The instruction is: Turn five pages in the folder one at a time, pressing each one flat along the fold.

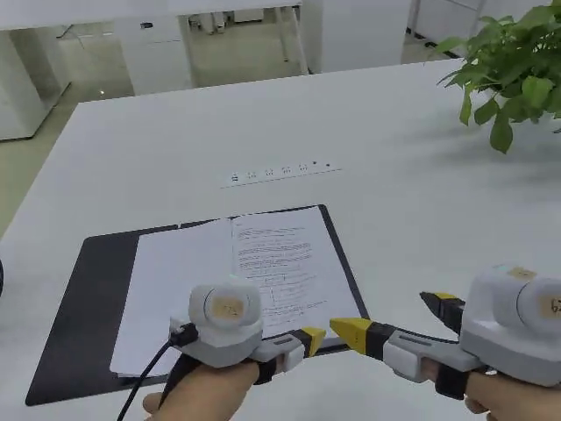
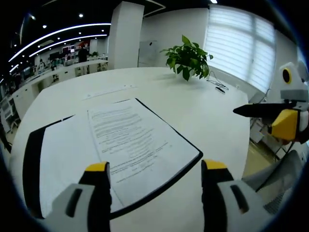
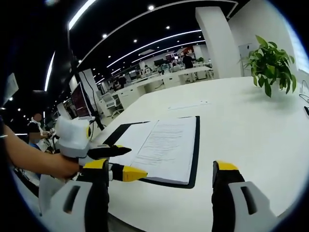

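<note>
Head view: folder (image 1: pixel 83 298) lying open on the table (image 1: pixel 394 175), printed page (image 1: pixel 276 263) facing up at right; left gripper (image 1: pixel 302 342) and right gripper (image 1: pixel 394 317) hovering at its near edge.
Left gripper view: jaws standing apart, holding nothing.
Right gripper view: jaws likewise apart.
Page likely handling light, floppy, slippery; pinching its free outer corner seeming best.

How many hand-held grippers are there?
2. The left hand-held gripper is at the near edge of the folder; the right hand-held gripper is beside its near right corner.
</note>
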`<move>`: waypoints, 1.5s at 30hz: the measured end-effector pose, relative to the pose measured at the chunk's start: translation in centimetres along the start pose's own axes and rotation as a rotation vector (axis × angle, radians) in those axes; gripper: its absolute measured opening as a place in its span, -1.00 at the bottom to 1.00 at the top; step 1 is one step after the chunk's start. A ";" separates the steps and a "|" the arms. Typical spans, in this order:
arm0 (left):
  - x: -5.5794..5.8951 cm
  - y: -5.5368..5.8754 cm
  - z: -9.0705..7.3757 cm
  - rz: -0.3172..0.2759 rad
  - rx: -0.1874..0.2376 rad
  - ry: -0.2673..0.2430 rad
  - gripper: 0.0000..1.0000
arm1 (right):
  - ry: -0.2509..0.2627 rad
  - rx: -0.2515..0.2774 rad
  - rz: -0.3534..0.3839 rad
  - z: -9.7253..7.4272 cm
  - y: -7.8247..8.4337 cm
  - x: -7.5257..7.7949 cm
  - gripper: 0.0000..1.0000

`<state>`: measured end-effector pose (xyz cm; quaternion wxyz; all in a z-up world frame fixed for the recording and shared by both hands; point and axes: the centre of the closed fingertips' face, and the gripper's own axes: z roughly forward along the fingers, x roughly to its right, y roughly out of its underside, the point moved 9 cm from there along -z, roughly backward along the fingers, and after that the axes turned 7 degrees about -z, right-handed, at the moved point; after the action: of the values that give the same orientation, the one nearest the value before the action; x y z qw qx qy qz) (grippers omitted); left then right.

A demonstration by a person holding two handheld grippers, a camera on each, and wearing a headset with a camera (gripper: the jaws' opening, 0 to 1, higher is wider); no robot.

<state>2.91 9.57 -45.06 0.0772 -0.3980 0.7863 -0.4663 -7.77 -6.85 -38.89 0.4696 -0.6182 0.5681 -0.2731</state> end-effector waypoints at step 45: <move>0.0 2.8 6.0 0.070 0.109 -0.073 -0.12 | -0.015 -0.066 0.099 2.7 2.4 1.3 0.74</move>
<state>4.34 6.18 -50.58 0.1437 -0.3821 0.7698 -0.4906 -6.16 -7.18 -42.37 0.4659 -0.6066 0.6032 -0.2261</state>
